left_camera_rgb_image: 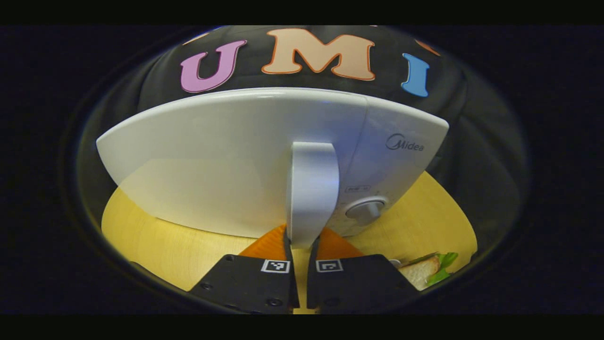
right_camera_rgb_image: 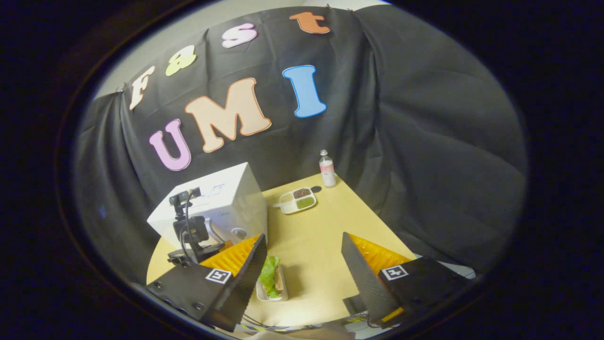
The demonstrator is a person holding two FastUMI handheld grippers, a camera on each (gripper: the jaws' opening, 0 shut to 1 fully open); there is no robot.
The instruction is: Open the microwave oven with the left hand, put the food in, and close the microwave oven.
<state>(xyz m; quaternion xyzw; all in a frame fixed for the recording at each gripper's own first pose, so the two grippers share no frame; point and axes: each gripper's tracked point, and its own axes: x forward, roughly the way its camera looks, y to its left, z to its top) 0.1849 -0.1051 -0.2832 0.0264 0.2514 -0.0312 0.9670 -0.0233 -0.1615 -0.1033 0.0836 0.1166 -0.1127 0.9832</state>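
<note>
In the left gripper view, the left gripper (left_camera_rgb_image: 302,245) is closed on the lower end of the microwave oven's (left_camera_rgb_image: 226,160) vertical door handle (left_camera_rgb_image: 312,193), both fingers pressed against it. In the right gripper view, the right gripper (right_camera_rgb_image: 302,264) is held wide apart and empty above the wooden table (right_camera_rgb_image: 321,236). The sandwich on its small tray (right_camera_rgb_image: 272,283) is seen at seven o'clock, with the microwave at ten o'clock.

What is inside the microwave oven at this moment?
That cannot be seen: the microwave oven has its door closed, with the left gripper shut on the door handle. The sandwich lies outside on the table.
</note>
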